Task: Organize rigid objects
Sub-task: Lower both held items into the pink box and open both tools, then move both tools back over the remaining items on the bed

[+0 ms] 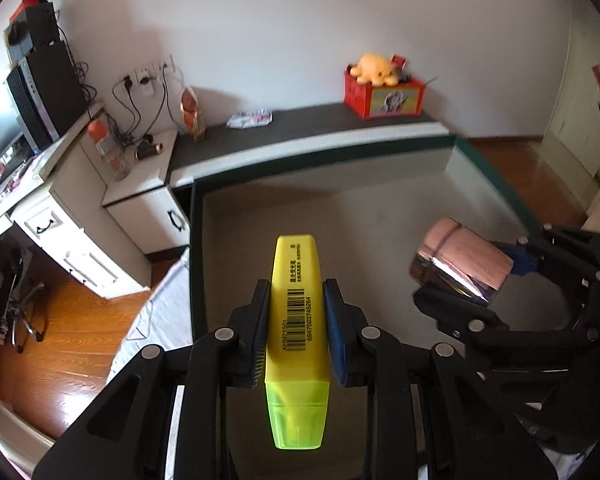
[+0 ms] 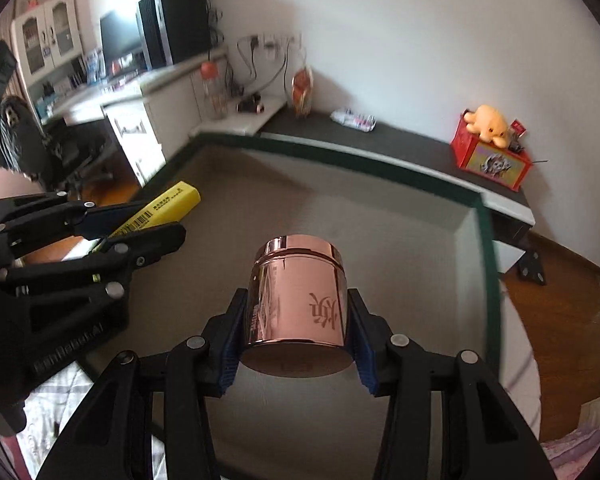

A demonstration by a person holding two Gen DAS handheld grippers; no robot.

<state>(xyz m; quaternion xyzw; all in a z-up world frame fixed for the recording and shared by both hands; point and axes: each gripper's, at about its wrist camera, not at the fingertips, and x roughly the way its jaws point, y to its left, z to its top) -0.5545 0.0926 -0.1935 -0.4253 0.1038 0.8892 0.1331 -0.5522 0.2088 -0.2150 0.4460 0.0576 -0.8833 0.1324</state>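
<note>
My left gripper point(image 1: 296, 300) is shut on a yellow highlighter point(image 1: 296, 320) with a barcode, held lengthwise above the glass table point(image 1: 340, 208). It also shows at the left of the right wrist view, the left gripper point(image 2: 140, 220) holding the highlighter point(image 2: 164, 208). My right gripper point(image 2: 296, 320) is shut on a shiny rose-gold tin point(image 2: 300, 300) with an engraved character, held above the table point(image 2: 340, 208). In the left wrist view the tin point(image 1: 460, 262) and the right gripper point(image 1: 512, 280) are at the right, beside the highlighter and apart from it.
The table has a dark green border point(image 2: 484, 280). Behind it runs a dark shelf point(image 1: 300, 128) with a red box and yellow plush toy point(image 1: 376, 68), a packet point(image 1: 248, 118) and a snack bag point(image 1: 192, 114). A white desk with drawers point(image 1: 60, 232) stands left. Wooden floor point(image 2: 560, 300) lies right.
</note>
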